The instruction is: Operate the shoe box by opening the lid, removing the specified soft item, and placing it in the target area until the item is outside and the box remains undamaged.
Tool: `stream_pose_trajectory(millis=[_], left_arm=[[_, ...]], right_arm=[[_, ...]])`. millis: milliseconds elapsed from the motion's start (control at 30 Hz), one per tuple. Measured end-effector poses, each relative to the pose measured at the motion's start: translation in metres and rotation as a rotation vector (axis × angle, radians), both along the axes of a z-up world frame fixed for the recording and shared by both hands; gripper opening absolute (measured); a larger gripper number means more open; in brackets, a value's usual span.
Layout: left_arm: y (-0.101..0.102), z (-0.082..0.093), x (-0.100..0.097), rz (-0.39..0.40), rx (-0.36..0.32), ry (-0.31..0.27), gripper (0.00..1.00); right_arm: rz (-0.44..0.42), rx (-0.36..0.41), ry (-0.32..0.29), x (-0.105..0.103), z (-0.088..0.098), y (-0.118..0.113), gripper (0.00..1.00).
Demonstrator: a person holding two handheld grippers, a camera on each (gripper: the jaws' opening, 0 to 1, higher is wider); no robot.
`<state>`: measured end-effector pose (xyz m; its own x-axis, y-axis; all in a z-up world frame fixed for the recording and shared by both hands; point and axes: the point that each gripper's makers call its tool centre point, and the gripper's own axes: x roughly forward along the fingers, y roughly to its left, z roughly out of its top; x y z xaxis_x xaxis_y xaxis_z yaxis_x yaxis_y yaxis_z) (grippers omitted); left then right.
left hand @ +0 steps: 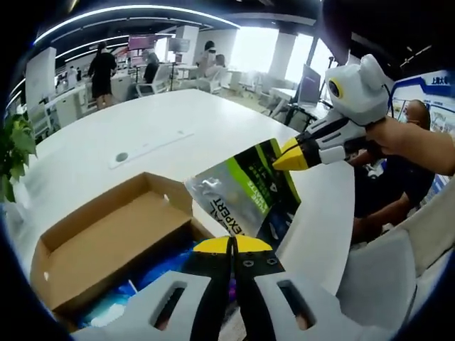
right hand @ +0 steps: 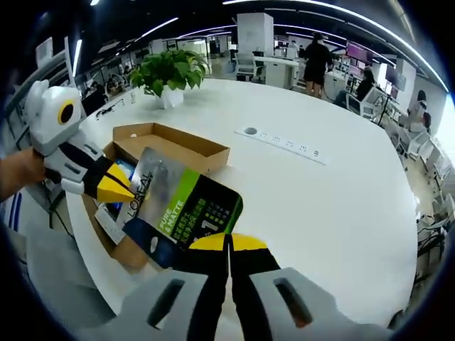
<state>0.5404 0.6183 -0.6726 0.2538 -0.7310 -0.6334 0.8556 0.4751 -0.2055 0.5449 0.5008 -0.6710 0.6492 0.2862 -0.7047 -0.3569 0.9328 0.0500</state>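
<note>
An open cardboard shoe box (left hand: pixel 106 238) lies on the white table, with blue packing (left hand: pixel 167 263) inside it. A silver, green and black soft pouch (left hand: pixel 245 188) hangs in the air over the box's right end. My right gripper (left hand: pixel 279 162) comes in from the right and is shut on the pouch's far edge. My left gripper (left hand: pixel 231 244) is shut at the pouch's lower corner. In the right gripper view the pouch (right hand: pixel 181 209) stretches between my right gripper (right hand: pixel 229 241) and my left gripper (right hand: pixel 126 190), with the box (right hand: pixel 170 145) behind it.
The round white table (right hand: pixel 320 199) has a socket strip (right hand: pixel 284 142) set into its middle. A potted plant (right hand: pixel 167 71) stands behind the box. A seated person (left hand: pixel 419 170) is at the table's right edge. Desks and standing people fill the office behind.
</note>
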Motion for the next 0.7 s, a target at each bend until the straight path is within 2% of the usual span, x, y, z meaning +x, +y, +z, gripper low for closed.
stream_pose_trajectory(millis=[300,700], left_arm=[[-0.019,-0.008,0.001,-0.023,0.011,0.012,0.00],[-0.039,-0.022,0.008,-0.061,0.063,0.020,0.00]], right_arm=[[-0.018,-0.013,0.016,0.000,-0.007,-0.020,0.00],[-0.036,-0.023,0.046,0.005,-0.023,-0.038,0.00]])
